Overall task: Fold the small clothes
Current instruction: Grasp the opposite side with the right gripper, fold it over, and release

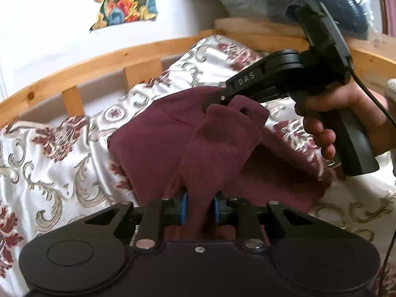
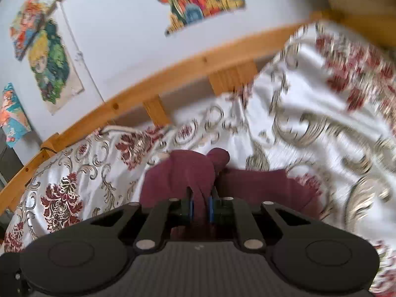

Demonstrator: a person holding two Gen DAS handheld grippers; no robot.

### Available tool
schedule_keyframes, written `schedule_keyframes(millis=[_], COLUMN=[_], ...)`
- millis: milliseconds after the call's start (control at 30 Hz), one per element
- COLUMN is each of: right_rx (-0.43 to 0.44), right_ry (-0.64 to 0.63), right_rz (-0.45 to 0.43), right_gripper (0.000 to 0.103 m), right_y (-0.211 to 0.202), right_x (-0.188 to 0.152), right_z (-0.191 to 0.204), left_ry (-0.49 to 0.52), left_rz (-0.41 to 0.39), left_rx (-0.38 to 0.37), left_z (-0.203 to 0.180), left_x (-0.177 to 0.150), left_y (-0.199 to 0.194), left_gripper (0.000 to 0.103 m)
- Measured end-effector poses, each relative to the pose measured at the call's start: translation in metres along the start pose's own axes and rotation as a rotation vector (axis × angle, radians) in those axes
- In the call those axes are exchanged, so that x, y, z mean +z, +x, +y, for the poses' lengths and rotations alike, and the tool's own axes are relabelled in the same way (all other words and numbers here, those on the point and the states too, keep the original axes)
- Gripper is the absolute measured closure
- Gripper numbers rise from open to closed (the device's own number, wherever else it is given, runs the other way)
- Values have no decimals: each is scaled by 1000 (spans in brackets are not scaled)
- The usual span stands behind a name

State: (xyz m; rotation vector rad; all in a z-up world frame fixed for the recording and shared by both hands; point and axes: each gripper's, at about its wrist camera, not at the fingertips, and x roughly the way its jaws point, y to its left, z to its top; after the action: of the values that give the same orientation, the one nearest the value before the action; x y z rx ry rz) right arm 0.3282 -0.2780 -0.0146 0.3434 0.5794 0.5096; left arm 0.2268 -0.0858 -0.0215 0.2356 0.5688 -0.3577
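Maroon garment [image 1: 158, 138] between both claws' pads

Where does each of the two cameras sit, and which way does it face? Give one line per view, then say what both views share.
Left wrist: sits on the left gripper, facing along its fingers across the maroon garment toward the wooden bed rail; the right gripper and the person's hand show.
Right wrist: sits on the right gripper, facing the same rail and wall; only its own fingers show.
Shared: garment, patterned bedspread, rail, wall picture.
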Motion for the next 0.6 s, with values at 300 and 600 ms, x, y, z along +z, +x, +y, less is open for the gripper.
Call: schedule_keyframes(millis=[300,600], right_rx=[-137,-178], right_ry=[22,87], right_rz=[-4,30], right_gripper=[89,69], right_y=[-29,-33], right_x=[-29,-55], right_z=[-35,-57], left_ry=[81,-14], left_rz=[11,22], left_rx=[-57,-193], left_z=[-37,-36], left_x=[-4,-13], left_y=[9,6], left_gripper=[79,37])
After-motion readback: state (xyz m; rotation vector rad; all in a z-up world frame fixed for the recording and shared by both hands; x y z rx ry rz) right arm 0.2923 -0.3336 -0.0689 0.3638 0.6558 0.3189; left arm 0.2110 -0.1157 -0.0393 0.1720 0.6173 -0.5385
